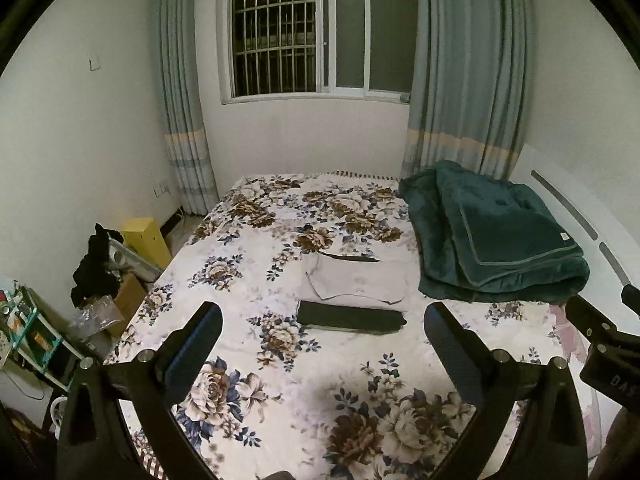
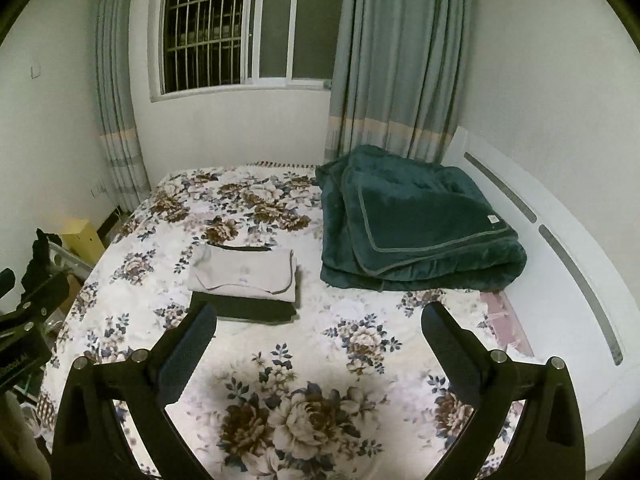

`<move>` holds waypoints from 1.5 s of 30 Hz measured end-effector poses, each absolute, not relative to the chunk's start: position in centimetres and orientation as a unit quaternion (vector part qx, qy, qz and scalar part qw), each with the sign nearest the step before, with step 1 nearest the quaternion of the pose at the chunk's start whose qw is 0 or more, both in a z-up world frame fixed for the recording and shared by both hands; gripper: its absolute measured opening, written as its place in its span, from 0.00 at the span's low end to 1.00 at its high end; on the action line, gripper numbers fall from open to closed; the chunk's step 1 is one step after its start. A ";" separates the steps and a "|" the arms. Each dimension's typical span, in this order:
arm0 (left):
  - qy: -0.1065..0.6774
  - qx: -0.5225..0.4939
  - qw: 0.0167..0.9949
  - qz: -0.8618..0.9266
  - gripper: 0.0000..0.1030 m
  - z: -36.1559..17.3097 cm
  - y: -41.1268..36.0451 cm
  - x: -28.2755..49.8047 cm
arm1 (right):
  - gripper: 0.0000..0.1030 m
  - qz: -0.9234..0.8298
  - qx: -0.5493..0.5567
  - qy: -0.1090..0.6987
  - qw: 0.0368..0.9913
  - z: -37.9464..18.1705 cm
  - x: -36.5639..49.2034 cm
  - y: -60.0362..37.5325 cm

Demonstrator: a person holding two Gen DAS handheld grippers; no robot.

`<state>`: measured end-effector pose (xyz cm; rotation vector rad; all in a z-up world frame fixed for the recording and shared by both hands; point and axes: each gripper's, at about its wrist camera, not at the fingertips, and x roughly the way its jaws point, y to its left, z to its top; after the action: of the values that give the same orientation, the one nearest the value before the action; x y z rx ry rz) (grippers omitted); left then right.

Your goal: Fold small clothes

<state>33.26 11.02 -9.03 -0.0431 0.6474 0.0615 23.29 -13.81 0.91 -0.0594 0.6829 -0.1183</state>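
Observation:
A folded light grey garment [image 1: 358, 282] lies in the middle of the floral bed [image 1: 256, 360], with a folded black garment [image 1: 350, 317] just in front of it. Another dark piece peeks out behind the grey one. Both also show in the right wrist view: the grey one [image 2: 246, 274] and the black one [image 2: 244, 310]. My left gripper [image 1: 322, 320] is open and empty, held above the bed short of the clothes. My right gripper [image 2: 318, 320] is open and empty, to the right of the clothes. The right gripper's body shows at the right edge of the left view [image 1: 600, 344].
A folded dark green blanket [image 2: 416, 224] lies on the bed's far right by the white headboard [image 2: 560, 256]. Left of the bed are a yellow box [image 1: 148, 240], cardboard boxes, black cloth [image 1: 96, 268] and a small shelf [image 1: 28, 336]. A curtained window is behind.

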 end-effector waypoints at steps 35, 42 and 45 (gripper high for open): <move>0.287 -0.027 0.957 0.033 1.00 -5.9 11.3 29.3 | 1.00 -0.012 -0.021 0.308 0.951 4.1 22.0 -13.6; 0.283 -0.027 0.958 0.032 1.00 -5.6 11.5 28.9 | 1.00 -0.009 -0.020 0.307 0.951 4.2 22.0 -13.5; 0.282 -0.026 0.958 0.033 1.00 -5.3 11.4 28.8 | 1.00 -0.008 -0.020 0.306 0.952 4.2 22.0 -13.6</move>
<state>28.76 11.42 -5.34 -0.0528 0.5729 0.0663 21.96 -13.56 4.24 -0.0407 0.6215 -0.0168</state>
